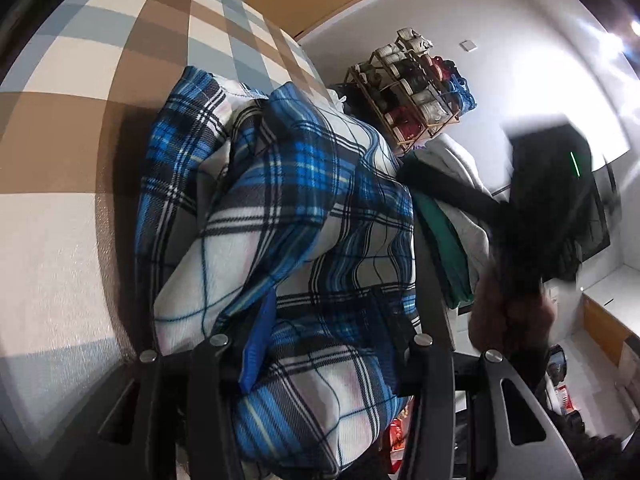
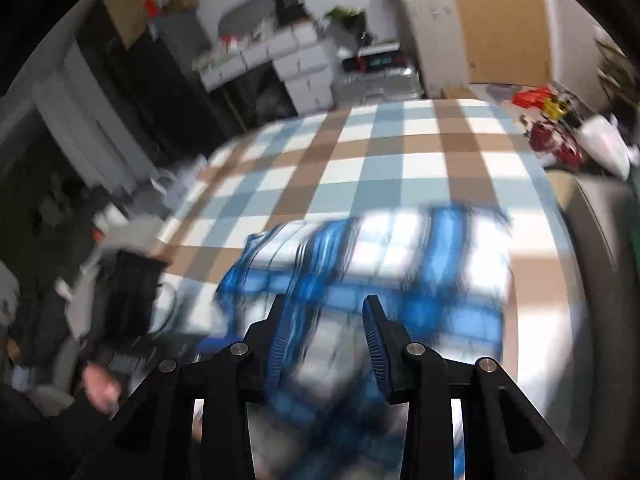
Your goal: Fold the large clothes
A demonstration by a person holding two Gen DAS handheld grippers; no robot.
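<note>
Checked surface [image 1: 60, 184]: covering in brown, pale blue and cream squares, seen in both wrist views; whether bed or bench cannot be told.

Plaid garment [image 1: 280, 216]: blue, white and black fleece-like cloth, bunched in a thick heap on the checked surface. In the right wrist view the same plaid garment [image 2: 392, 256] lies blurred across the near part of the covering.

Left hand-held gripper [image 1: 316, 344]: jaws partly apart, with a thick bundle of the plaid garment filling the gap; a blue pad [image 1: 258, 344] lies against the cloth on one side. The other pad is hidden by the fabric, so a firm grip cannot be told.

Right hand-held gripper [image 2: 324, 320]: jaws partly apart, blue ribbed pads [image 2: 276, 344] either side of a blurred fold of the garment; whether they press on it cannot be told.

Shoe rack [image 1: 416, 88]: wooden frame with pairs of shoes, against a white wall.

Folded clothes [image 1: 444, 236]: green and white pieces stacked just beside the plaid garment.
</note>
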